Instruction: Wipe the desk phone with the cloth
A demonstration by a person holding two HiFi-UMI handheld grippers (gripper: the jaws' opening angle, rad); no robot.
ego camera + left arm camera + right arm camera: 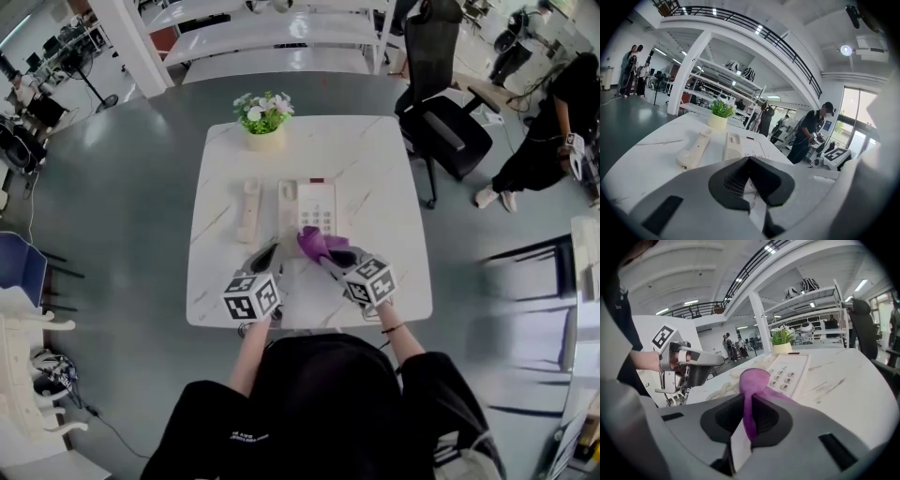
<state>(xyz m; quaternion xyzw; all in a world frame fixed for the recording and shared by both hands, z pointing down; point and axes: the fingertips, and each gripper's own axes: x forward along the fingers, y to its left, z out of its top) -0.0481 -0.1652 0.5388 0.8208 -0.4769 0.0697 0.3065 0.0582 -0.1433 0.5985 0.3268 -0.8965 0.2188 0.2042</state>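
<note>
The right gripper has its 2 jaws clamped on a purple cloth. The cloth bunches up past the tips, just beside the keypad of the desk phone. In the head view this sits at frame centre, with the cloth over the phone's lower edge. The left gripper, just left of it, has its jaws together with nothing between them. The handset lies on the white table, left of the phone. A potted plant stands at the table's upper edge.

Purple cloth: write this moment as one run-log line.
right gripper shut on purple fabric cloth; left gripper shut, empty; cream handset beside desk phone
</note>
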